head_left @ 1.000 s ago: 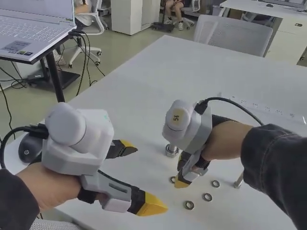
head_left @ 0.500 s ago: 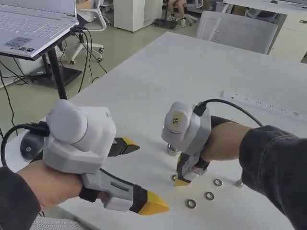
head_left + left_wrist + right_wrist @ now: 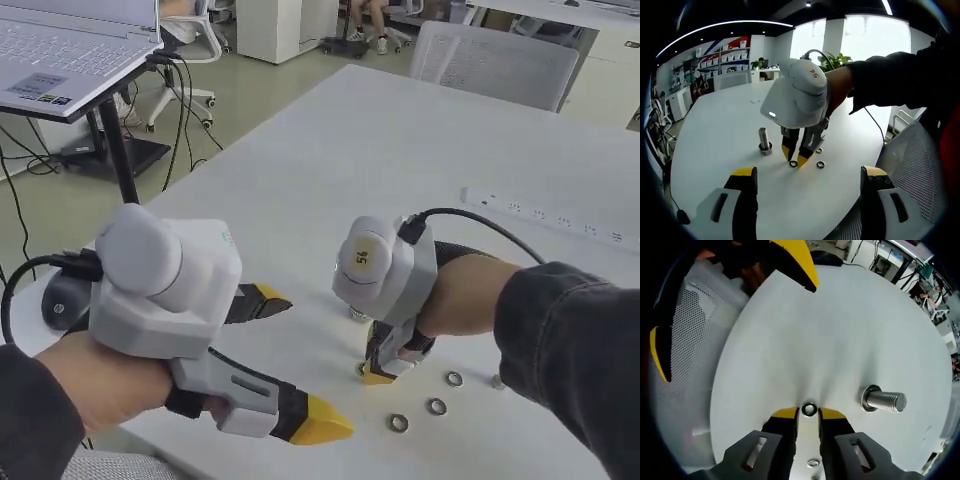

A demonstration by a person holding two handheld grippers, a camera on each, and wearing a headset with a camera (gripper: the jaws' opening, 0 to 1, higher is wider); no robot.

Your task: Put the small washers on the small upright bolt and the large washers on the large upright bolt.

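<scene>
My right gripper point(image 3: 374, 377) points down at the white table point(image 3: 400, 160), its jaws a narrow gap apart. In the right gripper view its yellow tips point(image 3: 809, 416) flank a washer point(image 3: 809, 409) lying flat on the table. The large upright bolt point(image 3: 883, 400) stands close by; in the head view the large bolt point(image 3: 355, 313) is half hidden behind this gripper. The small bolt point(image 3: 497, 381) peeks out by my right sleeve. Three more washers point(image 3: 437, 406) lie nearby. My left gripper point(image 3: 293, 362) hovers wide open with nothing in it, and in the left gripper view its jaws point(image 3: 809, 172) face the right gripper point(image 3: 797, 161).
A white power strip point(image 3: 550, 215) lies at the table's far right. A mesh chair point(image 3: 490, 65) stands behind the table, and a laptop point(image 3: 60, 50) sits on a stand at the left. The table's near edge runs just under my left gripper.
The right gripper has stayed over the same washer, settling slightly. The left gripper has barely moved. The head camera has shifted a little.
</scene>
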